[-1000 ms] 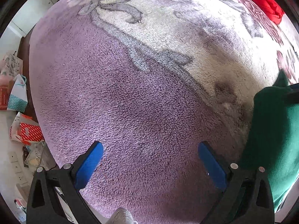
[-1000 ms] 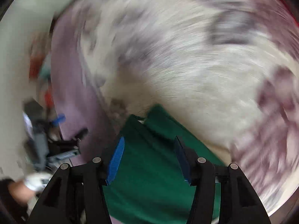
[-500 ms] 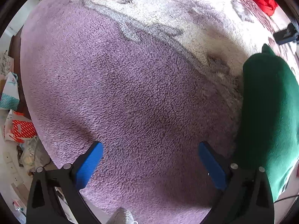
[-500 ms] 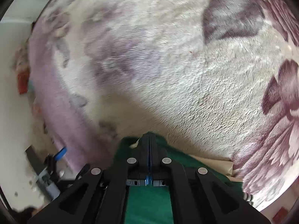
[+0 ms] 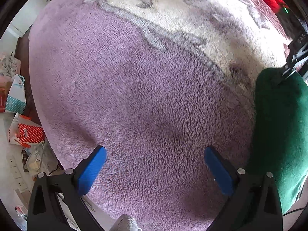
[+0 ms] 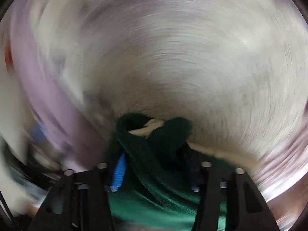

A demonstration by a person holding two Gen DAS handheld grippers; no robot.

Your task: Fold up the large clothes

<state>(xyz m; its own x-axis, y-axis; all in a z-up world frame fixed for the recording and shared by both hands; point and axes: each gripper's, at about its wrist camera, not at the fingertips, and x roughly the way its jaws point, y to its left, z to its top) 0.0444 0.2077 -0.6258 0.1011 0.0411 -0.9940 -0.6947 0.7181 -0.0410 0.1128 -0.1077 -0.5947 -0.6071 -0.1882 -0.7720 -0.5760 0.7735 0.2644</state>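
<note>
Green garment is seen bunched beside the purple blanket | left gripper jaws spread over blanket | right gripper jaws parted around garment, view blurred

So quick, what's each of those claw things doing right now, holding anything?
Left gripper: open, holding nothing, over the purple blanket.
Right gripper: open, green garment bunched between its fingers, not clamped.
</note>
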